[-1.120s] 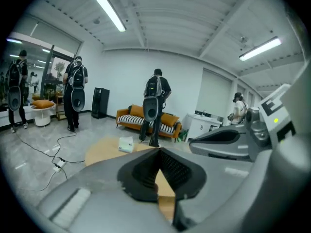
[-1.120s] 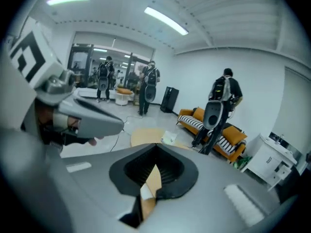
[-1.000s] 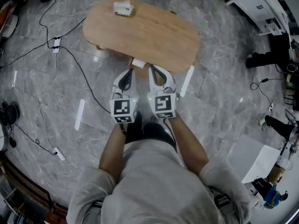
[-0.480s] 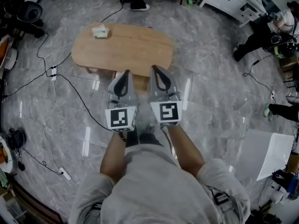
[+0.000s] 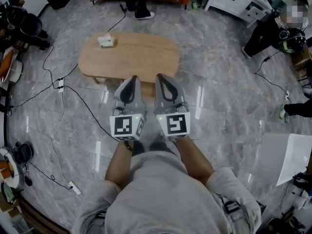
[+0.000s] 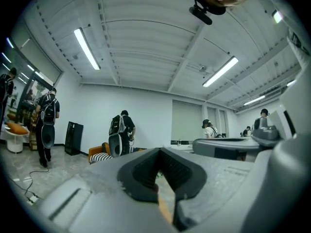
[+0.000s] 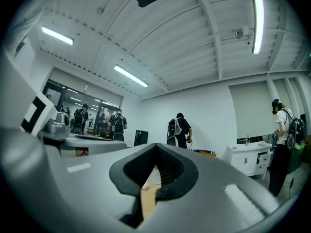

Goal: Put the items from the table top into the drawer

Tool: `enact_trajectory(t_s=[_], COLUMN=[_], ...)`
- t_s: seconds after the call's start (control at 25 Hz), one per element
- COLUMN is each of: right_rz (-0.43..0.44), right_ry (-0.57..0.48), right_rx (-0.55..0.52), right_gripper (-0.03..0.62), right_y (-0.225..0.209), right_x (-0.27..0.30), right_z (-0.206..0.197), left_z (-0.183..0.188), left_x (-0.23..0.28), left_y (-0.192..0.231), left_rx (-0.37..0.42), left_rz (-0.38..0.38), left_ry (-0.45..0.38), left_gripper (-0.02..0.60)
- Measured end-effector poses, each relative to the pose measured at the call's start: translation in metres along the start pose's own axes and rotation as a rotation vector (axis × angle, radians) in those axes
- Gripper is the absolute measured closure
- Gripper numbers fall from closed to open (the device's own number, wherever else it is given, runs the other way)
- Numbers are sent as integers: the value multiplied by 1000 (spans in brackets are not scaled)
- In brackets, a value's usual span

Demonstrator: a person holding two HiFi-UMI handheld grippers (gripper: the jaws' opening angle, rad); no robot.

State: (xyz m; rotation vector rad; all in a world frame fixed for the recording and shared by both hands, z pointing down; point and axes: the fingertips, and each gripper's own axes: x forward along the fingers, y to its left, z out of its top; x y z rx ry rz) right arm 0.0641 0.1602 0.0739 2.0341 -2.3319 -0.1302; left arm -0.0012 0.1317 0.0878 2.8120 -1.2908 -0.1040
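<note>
Noted one small white box (image 5: 106,41) lying on the worktop (image 5: 141,57), at its far left end; saw nothing else on the worktop.

Found the left gripper (image 5: 132,79) and the right gripper (image 5: 161,77) side by side over the worktop's near edge, held level, well apart from the box; found the left fingers (image 6: 141,174) and the right fingers (image 7: 170,171) closed tip to tip, holding nothing.

Could not make out the drawer in any view; presumed under the worktop's near edge, behind the grippers.

Risks, as judged:
- Reaching the box with fingers closed; likely to nudge it off the worktop's far left end rather than take it.
- Picking up the box before opening the drawer; likely to leave only one gripper free for the pull.
- Aiming by the gripper views alone; pointed above the worktop, showing only the room and the people beyond it.
- Stepping round to the worktop's left end; black cable (image 5: 78,97) on the floor there, liable to catch a foot.
</note>
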Motion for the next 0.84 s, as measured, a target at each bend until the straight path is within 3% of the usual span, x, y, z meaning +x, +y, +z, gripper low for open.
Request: enact_trajectory(t_s=[0.36,0.84], right_rz=[-28,-11], right_ry=[-10,-9], right_rx=[-18,-62], right_gripper=[588,588], right_y=[10,33], right_x=[11,28], right_z=[13,28], left_z=[10,21], left_x=[0,-8], left_y=[14,38], left_rx=[1,-6], left_rz=[-35,-19], left_ry=[-22,-43], left_gripper=[565,564])
